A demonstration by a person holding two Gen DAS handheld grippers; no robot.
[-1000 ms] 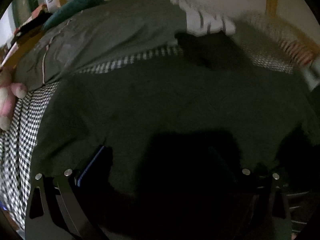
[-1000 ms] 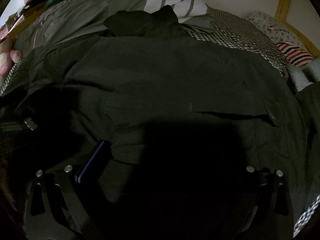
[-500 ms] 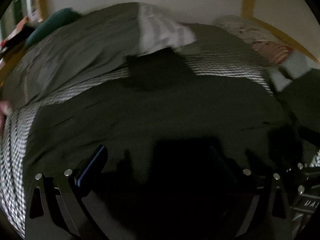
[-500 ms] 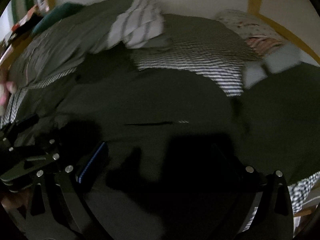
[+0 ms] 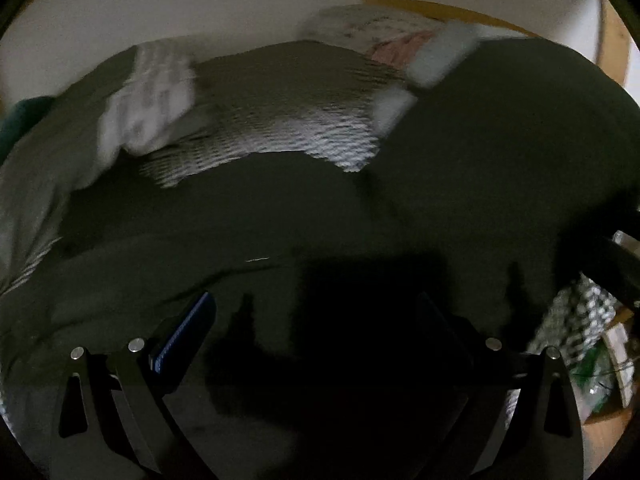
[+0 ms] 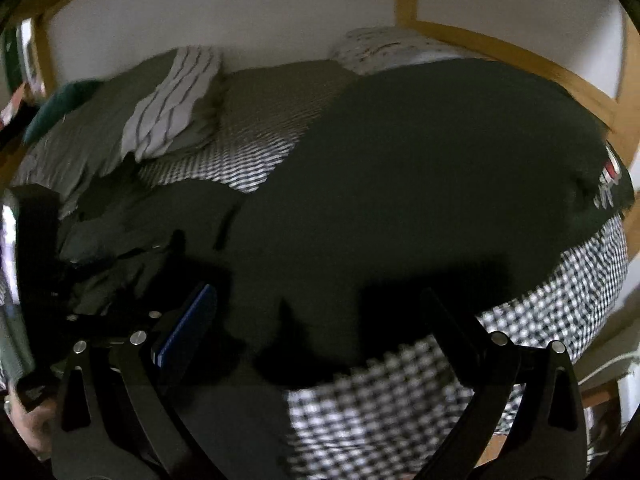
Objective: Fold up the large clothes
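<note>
A large dark green garment lies spread over the bed and also fills the right wrist view. My left gripper is open just above the dark cloth, with nothing between its fingers. My right gripper is open too, over the garment's near edge where it meets the checked sheet. The left gripper's body shows at the left of the right wrist view. The scene is dim and partly blurred.
The bed has a black-and-white checked sheet. A grey duvet, a striped white cloth and pillows lie at the back by the wall. A wooden bed frame runs at the right.
Both views have swung to the right along the bed. More of the garment's right part, the checked sheet's edge and the wooden frame have come into view. Both grippers stay open.
</note>
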